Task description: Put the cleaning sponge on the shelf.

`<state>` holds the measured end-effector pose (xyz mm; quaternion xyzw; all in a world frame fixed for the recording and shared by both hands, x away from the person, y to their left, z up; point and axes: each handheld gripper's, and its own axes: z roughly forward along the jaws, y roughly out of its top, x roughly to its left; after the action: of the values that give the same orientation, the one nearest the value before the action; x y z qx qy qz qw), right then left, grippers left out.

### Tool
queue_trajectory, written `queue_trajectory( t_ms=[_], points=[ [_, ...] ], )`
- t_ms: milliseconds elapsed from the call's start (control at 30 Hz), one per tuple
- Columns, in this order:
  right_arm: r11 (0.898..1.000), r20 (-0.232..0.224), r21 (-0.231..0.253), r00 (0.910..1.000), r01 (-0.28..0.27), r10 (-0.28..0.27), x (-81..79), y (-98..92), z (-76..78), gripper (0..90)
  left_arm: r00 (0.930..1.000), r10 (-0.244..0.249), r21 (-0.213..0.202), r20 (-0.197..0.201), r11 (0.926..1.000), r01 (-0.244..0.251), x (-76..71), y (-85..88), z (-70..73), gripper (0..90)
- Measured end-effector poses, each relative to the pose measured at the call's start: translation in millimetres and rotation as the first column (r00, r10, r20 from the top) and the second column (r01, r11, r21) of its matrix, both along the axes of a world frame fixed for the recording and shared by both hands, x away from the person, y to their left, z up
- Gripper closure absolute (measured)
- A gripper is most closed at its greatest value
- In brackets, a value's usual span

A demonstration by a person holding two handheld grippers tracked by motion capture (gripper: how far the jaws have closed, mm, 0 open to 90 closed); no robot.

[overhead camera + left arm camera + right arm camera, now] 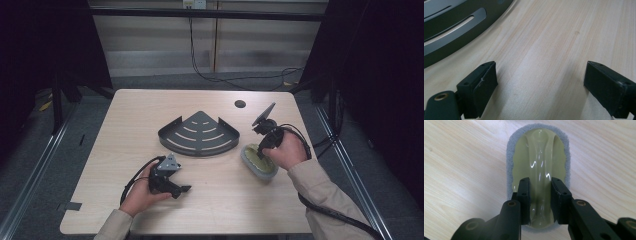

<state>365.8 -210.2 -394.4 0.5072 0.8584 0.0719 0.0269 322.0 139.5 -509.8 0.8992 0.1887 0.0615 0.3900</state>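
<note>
The right gripper [540, 202] is closing its jaws on the raised handle of the scrubber [539, 165], one jaw sitting on each side of the glossy ridge and touching it, as far as the right gripper view lets me judge. The scrubber [259, 161] is lying flat on the table [150, 110], just right of the rack [199, 134] and apart from it. So the grasp is looking done or nearly so, while the lift and whatever scrubbing or placing follows are not yet begun. The left gripper [176, 189] is resting low over bare wood near the front edge, jaws wide apart and holding nothing, with the rack's [454, 27] curved wall lying just beyond it.
</note>
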Motion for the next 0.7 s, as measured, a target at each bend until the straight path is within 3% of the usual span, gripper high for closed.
queue_trajectory(
  t_ms=[700],
  points=[
    [0.999,0.011,0.017,0.9987,-0.05,0.05,16.9,5.0,30.0,71.6,1.0,-0.003,0.003,-0.002,1.0,0.003,0.1,0.1,0.3,11.1]
  ],
)
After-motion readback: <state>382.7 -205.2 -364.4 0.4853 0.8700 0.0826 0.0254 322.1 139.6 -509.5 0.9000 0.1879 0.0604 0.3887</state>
